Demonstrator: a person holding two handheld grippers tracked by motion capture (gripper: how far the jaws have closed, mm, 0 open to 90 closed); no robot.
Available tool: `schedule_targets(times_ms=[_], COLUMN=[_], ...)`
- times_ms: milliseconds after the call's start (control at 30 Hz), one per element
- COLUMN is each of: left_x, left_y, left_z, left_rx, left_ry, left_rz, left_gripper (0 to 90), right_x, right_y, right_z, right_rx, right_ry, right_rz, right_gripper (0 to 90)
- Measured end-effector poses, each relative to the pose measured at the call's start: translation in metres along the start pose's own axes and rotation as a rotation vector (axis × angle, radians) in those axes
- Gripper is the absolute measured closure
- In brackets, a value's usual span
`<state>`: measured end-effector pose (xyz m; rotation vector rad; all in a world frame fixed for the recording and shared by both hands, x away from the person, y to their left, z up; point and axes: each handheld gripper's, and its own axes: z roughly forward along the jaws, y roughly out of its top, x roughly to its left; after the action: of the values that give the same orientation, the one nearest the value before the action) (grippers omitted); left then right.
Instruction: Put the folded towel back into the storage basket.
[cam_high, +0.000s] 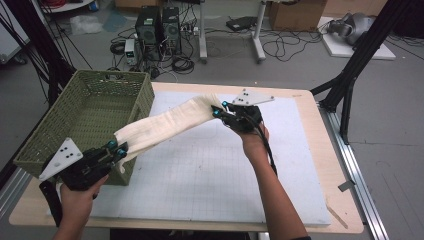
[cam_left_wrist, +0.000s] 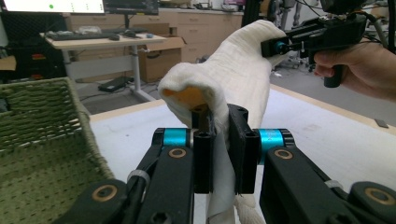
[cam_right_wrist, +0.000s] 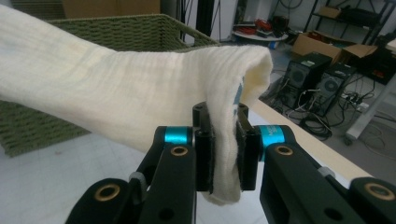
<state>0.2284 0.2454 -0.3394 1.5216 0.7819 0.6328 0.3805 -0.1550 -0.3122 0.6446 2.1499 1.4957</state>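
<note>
Held taut between both grippers, fingers pinching each end of the cream woven cloth (cam_high: 167, 122), presumably to lift it clear of the bench (cam_high: 210, 180) beside the green wicker basket (cam_high: 85, 117).

We see the left gripper (cam_left_wrist: 217, 154) clamped on the cream cloth (cam_left_wrist: 233, 79); the right gripper (cam_left_wrist: 275, 46) pinches its far end above the tabletop (cam_left_wrist: 322, 135); basket (cam_left_wrist: 42, 140) at left.
</note>
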Motion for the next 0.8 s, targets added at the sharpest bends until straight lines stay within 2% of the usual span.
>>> schedule_targets(times_ms=[367,800], left_x=[0.011,0.023], left_y=[0.005,0.004], left_z=[-0.018,-0.030], left_rx=[-0.034,-0.029], left_ry=[0.052,0.133], left_rz=[-0.017,-0.015], left_gripper=[81.1,81.2], right_x=[0.001,0.006], right_y=[0.037,0.073], right_z=[0.042,0.090], right_rx=[-0.014,-0.027], right_ry=[0.021,0.051], right_rz=[-0.029,-0.040], right_gripper=[81.6,81.6])
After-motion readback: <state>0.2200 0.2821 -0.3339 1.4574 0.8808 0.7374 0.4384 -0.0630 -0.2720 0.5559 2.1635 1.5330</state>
